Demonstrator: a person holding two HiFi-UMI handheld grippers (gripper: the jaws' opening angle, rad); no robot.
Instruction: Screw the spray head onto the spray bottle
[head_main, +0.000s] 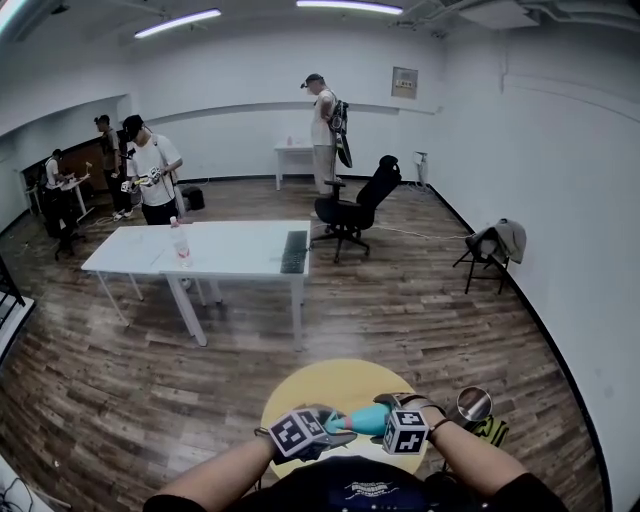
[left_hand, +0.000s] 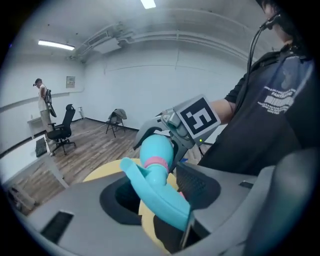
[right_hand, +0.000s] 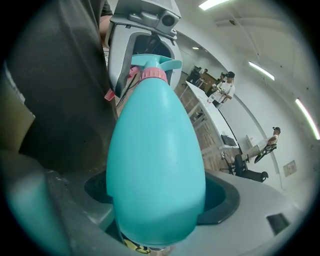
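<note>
Already the spray head (left_hand: 157, 192) sits on the neck of the teal spray bottle (right_hand: 155, 160), with its pink collar (right_hand: 152, 75) down at the top of the bottle, and both are held over the yellow round bench (head_main: 300, 385). The right gripper (right_hand: 155, 215) clamps the bottle's body, and the left gripper (left_hand: 161, 201) is clenched on the head. Mating looks done and tightening under way. How snug the collar is cannot be told, so some turns probably remain.
</note>
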